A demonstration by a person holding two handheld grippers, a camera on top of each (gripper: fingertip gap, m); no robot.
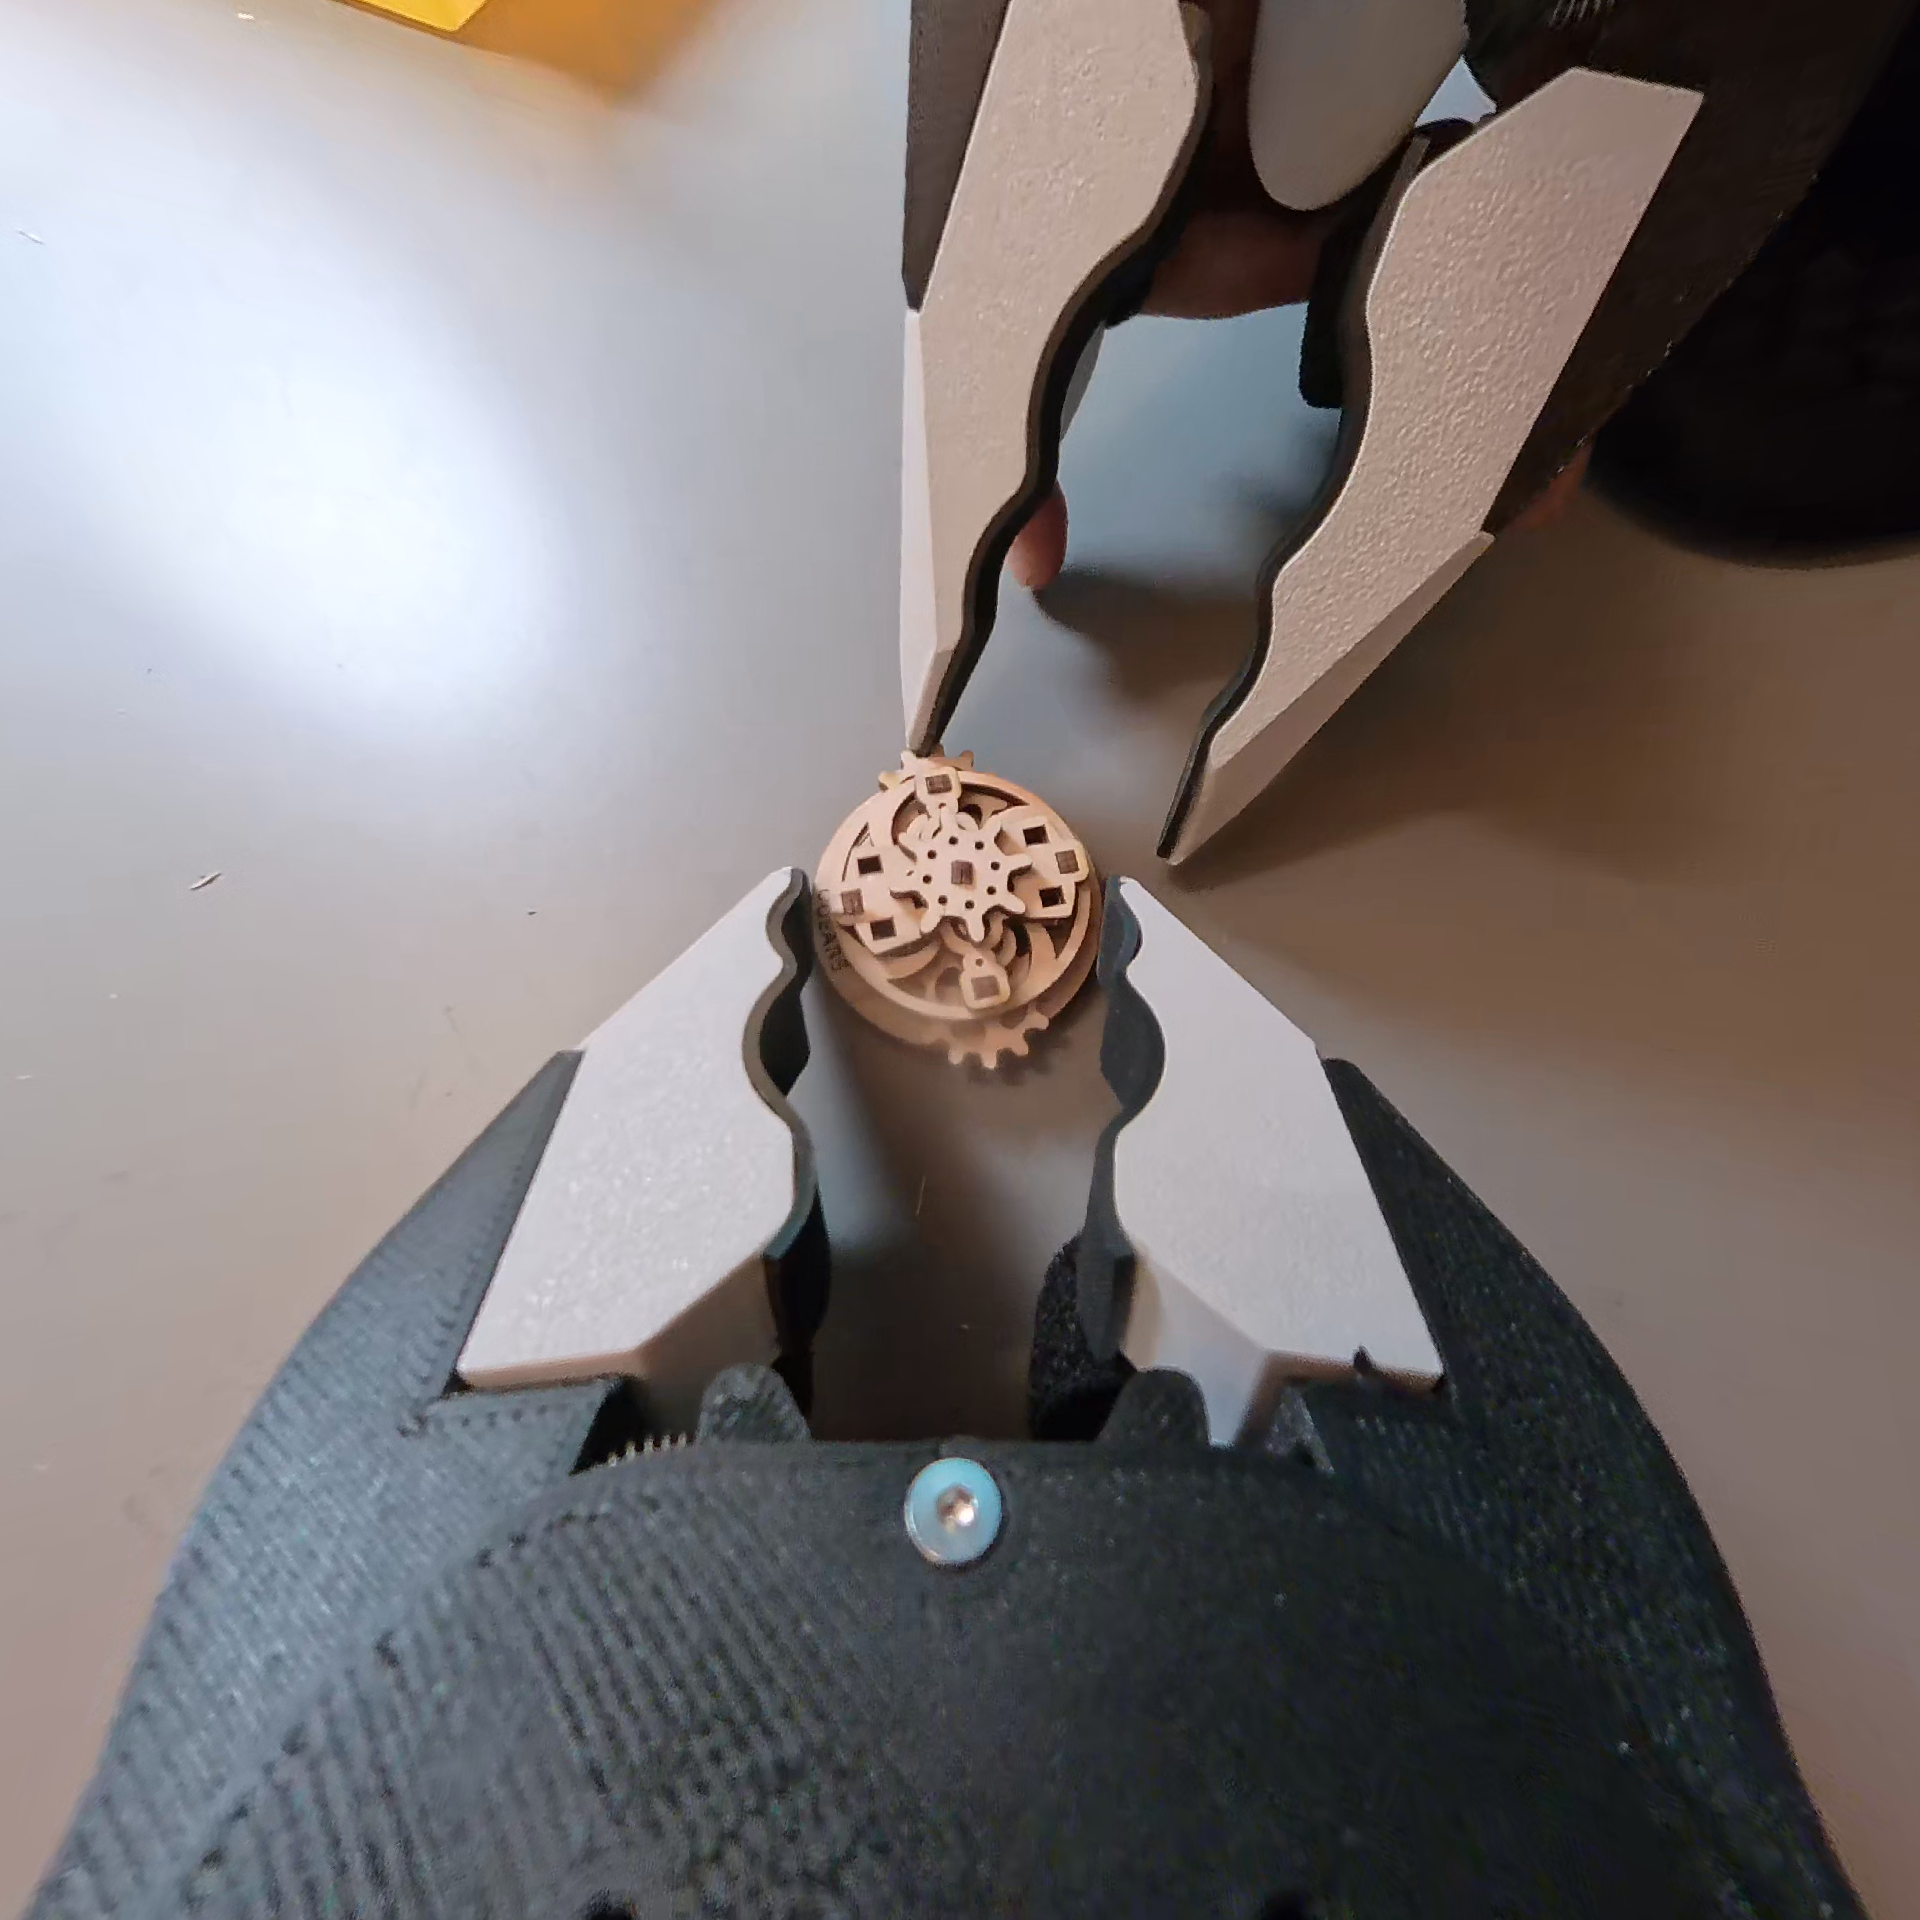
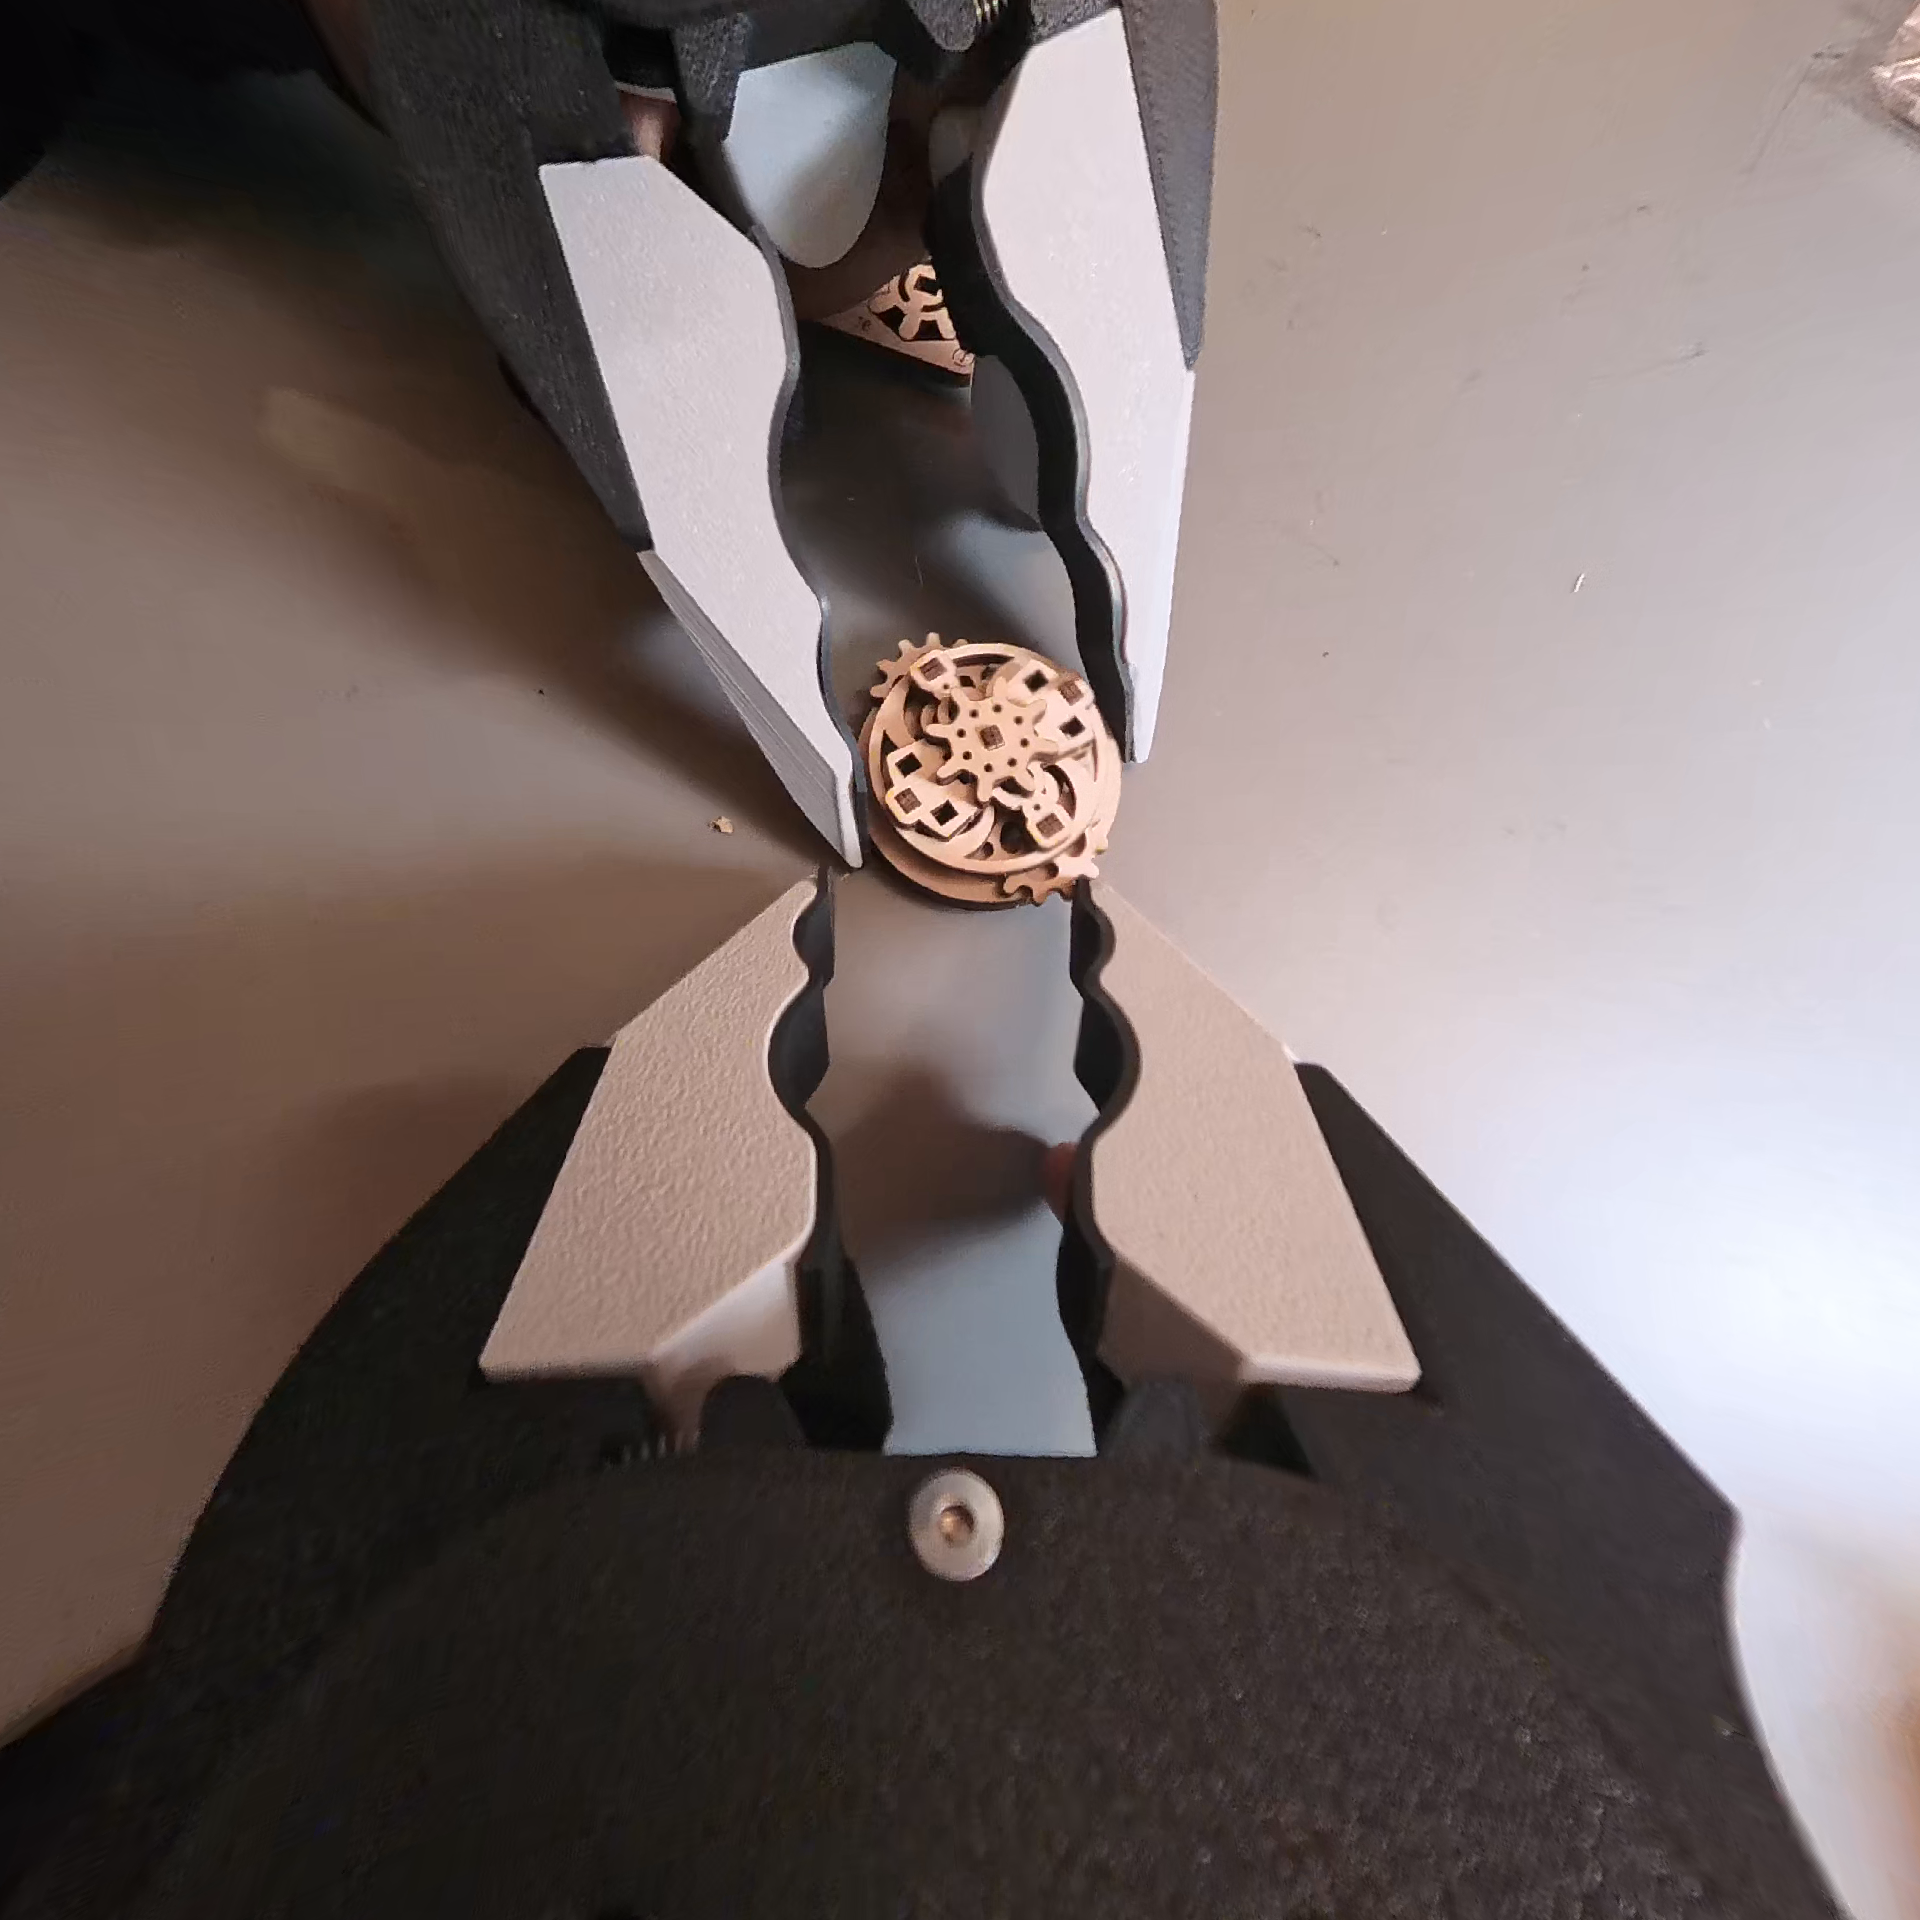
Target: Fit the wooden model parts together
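Observation:
A round wooden model (image 1: 966, 935), a fretwork disc with a star-shaped hub and small gears at its rim, lies on the grey table (image 1: 364, 623). My left gripper (image 1: 956, 888) is shut on the disc, one fingertip on each side. In the right wrist view the disc (image 2: 987, 769) sits between the left gripper's tips (image 2: 992, 790). My right gripper (image 2: 956, 888) is open and faces it from the opposite side, tips at the disc's edge. One of its fingertips (image 1: 925, 727) touches a small tab on the rim. A second fretwork wooden piece (image 2: 914, 322) lies behind the left gripper's fingers.
A yellow object (image 1: 416, 31) sits at the far left table edge. A crinkled clear item (image 2: 1891, 104) lies at the far right. A person's fingertip (image 1: 1039, 540) shows behind the right gripper. Small crumbs (image 2: 717, 826) dot the table. The grippers are tip to tip, or close to it.

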